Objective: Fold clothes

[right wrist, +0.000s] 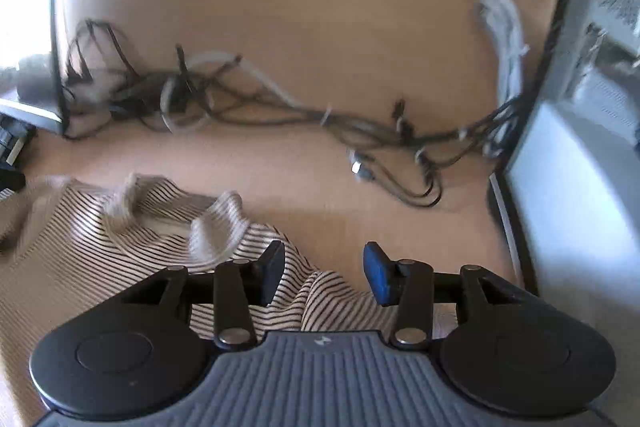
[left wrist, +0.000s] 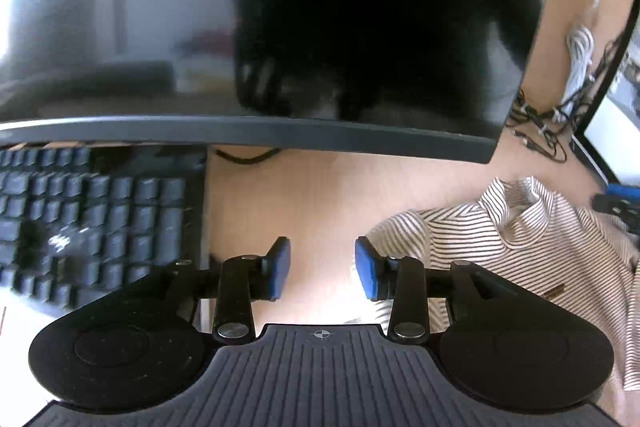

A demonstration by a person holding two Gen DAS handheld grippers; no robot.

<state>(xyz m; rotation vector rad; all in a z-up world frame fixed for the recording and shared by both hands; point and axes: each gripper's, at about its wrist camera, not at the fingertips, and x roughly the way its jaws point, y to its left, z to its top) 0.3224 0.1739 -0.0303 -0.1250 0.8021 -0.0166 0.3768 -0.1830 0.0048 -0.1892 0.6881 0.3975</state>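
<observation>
**Striped top rumpled on the desk, both grippers empty**

Going by how the cloth lies, the work in hand is getting a clean hold on an edge. To do that well, pick a single layer at a hem or shoulder, not a bunched ridge, close the pads fully on it, and draw it flat before any fold; whether this rumple is a garment waiting to be spread or one mid-fold cannot be told from here.

From the left: a keyboard (left wrist: 92,223) sits at the far left, with a monitor (left wrist: 260,27) standing behind it. The left gripper (left wrist: 323,269) hangs over bare desk (left wrist: 304,195), its jaws wide apart and holding nothing. The top (left wrist: 532,239) lies just to its right, its near corner beside the right pad and some cloth running under the gripper body.

In the right view the top (right wrist: 120,251) fills the lower left, creased into ridges. The right gripper (right wrist: 325,273) is likewise spread wide and empty, its left finger over the striped cloth, its right over bare wood. Cables (right wrist: 280,111) tangle well beyond.
</observation>
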